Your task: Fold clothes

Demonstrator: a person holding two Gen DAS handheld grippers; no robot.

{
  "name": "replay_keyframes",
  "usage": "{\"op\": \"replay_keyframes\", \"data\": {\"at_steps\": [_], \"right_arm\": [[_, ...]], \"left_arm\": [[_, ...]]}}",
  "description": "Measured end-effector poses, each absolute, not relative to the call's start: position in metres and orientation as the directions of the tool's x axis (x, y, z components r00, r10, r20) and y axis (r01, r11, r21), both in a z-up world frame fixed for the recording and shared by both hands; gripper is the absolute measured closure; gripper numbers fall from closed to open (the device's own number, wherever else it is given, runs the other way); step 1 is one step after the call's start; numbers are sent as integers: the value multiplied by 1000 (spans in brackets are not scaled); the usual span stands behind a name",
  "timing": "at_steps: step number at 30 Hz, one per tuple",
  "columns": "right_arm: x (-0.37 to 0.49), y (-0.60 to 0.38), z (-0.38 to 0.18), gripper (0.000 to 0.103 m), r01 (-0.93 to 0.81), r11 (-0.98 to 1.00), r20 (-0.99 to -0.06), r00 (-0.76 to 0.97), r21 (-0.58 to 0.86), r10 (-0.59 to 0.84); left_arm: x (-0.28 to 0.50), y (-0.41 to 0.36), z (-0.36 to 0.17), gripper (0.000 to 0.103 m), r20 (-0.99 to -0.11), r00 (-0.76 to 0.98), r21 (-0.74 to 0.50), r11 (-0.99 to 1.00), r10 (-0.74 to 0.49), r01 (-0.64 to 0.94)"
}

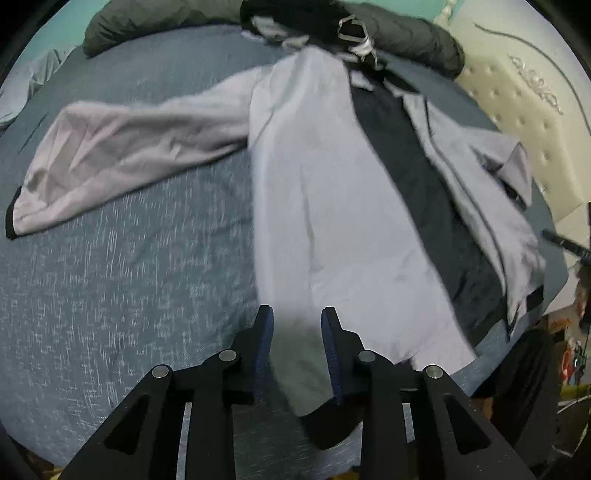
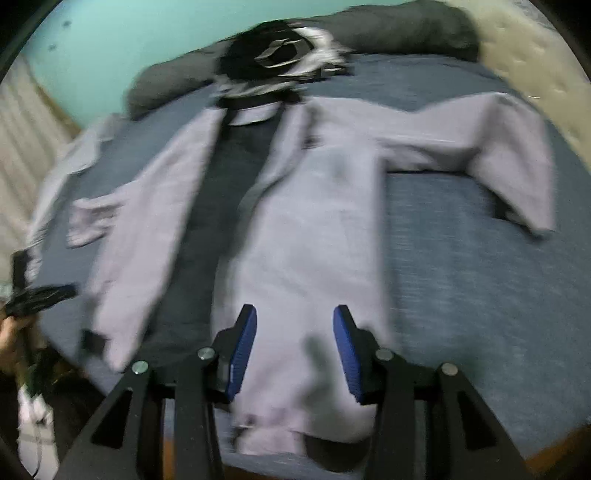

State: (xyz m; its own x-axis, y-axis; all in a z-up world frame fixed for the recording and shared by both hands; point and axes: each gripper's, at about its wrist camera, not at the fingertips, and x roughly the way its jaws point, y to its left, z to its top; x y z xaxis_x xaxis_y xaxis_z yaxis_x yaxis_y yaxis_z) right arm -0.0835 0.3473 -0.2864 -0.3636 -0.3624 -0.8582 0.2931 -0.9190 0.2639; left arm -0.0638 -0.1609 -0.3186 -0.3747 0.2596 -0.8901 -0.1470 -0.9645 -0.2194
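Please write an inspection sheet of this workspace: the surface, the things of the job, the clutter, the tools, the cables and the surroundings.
Surface: bed with blue-grey cover.
Job's things: light grey jacket, spread open, dark lining showing, both sleeves out to the sides.
Clutter: black and white clothes pile at the collar; dark pillow behind it.
Tools: left tool open above the hem; right tool open above the hem.
Cables: nothing seen.
Surroundings: turquoise wall; tufted cream headboard.

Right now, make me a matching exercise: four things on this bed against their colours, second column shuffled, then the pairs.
Things:
1. jacket
2. bedspread
3. jacket lining
4. wall

Colours:
A. turquoise
B. dark grey
C. pale lilac
D. blue-grey

Pairs: 1-C, 2-D, 3-B, 4-A
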Motion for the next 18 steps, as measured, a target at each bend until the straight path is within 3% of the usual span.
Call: {"op": "replay_keyframes", "data": {"at_steps": [3, 10, 15, 18], "right_arm": [[-95, 313, -312, 59, 325, -892, -870, -278, 315, -408], [-117, 278, -354, 60, 305, -890, -890, -203, 338, -408], [-129, 265, -369, 95, 310, -900, -908, -191, 305, -374], [-140, 263, -375, 99, 287, -911, -915, -185, 297, -357]], "left_arm": [[-68, -139, -314, 63, -870, -408, -231, -960, 277, -159], [-82, -112, -320, 61, -836, -459, -263, -954, 299, -142], [-91, -105, -333, 61, -811, -490, -305, -945, 321, -114], [-96, -107, -344, 61, -794, -508, -342, -936, 335, -84]]}}
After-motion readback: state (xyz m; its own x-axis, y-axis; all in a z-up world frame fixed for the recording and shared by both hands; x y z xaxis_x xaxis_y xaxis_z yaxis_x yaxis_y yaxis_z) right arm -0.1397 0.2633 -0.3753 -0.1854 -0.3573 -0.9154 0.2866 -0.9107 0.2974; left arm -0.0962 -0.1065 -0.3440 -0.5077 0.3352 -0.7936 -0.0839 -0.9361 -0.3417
